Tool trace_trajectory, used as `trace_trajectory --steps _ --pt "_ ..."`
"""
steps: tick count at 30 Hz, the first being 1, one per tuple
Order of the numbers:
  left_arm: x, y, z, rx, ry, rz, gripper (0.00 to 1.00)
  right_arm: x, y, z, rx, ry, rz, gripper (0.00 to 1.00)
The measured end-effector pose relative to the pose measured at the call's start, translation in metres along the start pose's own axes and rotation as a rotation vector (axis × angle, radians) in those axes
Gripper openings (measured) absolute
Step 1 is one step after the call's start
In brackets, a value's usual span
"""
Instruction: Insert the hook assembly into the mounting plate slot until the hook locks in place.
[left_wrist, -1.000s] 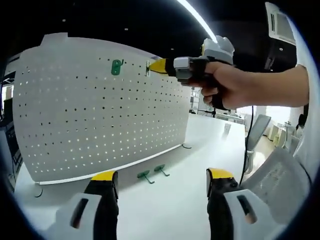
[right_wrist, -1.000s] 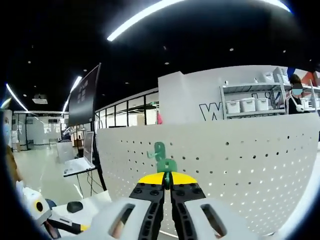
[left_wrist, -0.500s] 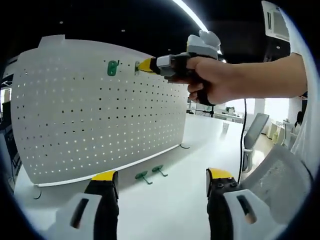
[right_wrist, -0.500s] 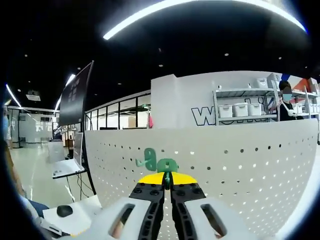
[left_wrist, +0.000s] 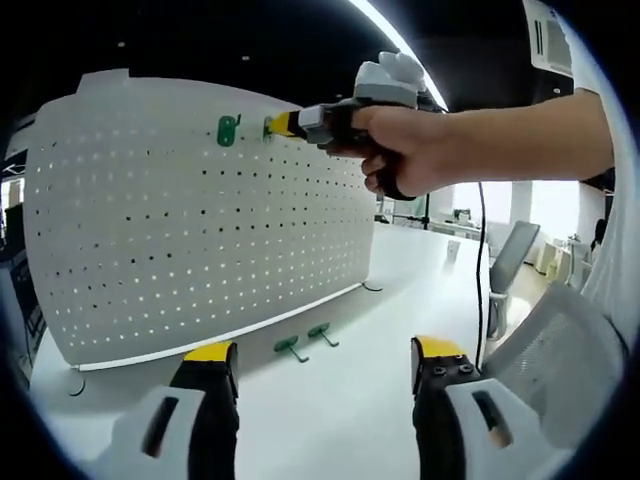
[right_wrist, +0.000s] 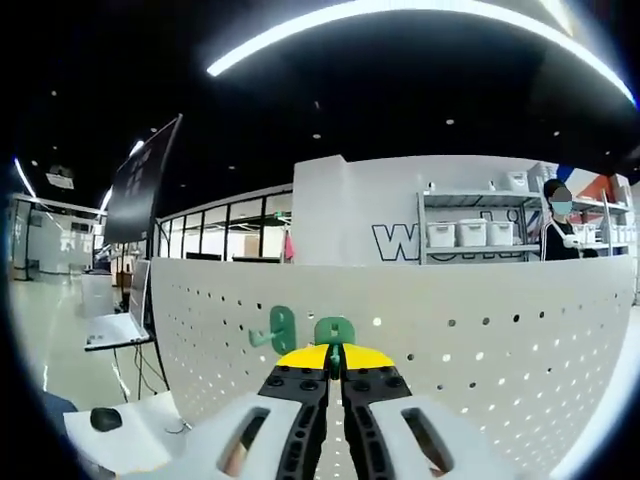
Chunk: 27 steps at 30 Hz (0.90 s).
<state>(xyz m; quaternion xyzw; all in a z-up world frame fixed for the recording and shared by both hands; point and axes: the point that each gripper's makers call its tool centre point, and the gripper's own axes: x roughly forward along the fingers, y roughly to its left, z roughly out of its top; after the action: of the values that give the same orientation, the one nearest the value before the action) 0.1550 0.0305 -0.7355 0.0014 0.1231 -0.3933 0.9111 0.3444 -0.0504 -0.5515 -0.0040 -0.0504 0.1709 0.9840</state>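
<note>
A white pegboard (left_wrist: 200, 210) stands upright on the white table. One green hook (left_wrist: 228, 130) hangs near its top edge. My right gripper (left_wrist: 280, 125), held in a hand, is shut on a second green hook (right_wrist: 334, 332) and holds it at the board just right of the hung hook (right_wrist: 278, 328). In the right gripper view the jaws are pressed together on the hook's stem. My left gripper (left_wrist: 325, 362) stands open low over the table, with nothing between its fingers. Two more green hooks (left_wrist: 305, 340) lie on the table by the board's foot.
The white table (left_wrist: 400, 290) stretches right of the pegboard. An office chair (left_wrist: 515, 270) stands past its far edge. Behind the board are shelves with bins (right_wrist: 480, 235) and a dark screen (right_wrist: 140, 190).
The right gripper has moved its hook left along the board's top, closer to the hung hook. The left gripper has stayed in place.
</note>
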Motion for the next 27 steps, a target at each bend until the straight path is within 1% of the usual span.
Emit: trace_trajectory --steps 6,15,19,22,25,27 --pt "-0.001 0.001 -0.001 -0.01 -0.003 0.004 0.72 0.007 0.003 0.003 -0.028 -0.007 0.001 0.01" --pt "0.0 0.003 -0.003 -0.018 0.001 0.009 0.72 0.014 -0.002 0.002 -0.026 -0.007 -0.01 0.01" --pt "0.0 0.004 -0.004 -0.022 0.002 0.011 0.72 0.016 -0.004 -0.001 -0.02 0.001 -0.014 0.01" --pt "0.0 0.004 -0.004 -0.023 0.002 0.013 0.71 0.016 -0.002 0.0 -0.023 0.001 -0.014 0.01" --pt "0.0 0.005 -0.004 -0.026 0.003 0.013 0.71 0.018 -0.002 -0.002 -0.029 0.006 -0.025 0.01" --pt "0.0 0.005 -0.005 -0.028 0.007 0.014 0.71 0.018 -0.001 -0.002 -0.047 0.017 -0.042 0.01"
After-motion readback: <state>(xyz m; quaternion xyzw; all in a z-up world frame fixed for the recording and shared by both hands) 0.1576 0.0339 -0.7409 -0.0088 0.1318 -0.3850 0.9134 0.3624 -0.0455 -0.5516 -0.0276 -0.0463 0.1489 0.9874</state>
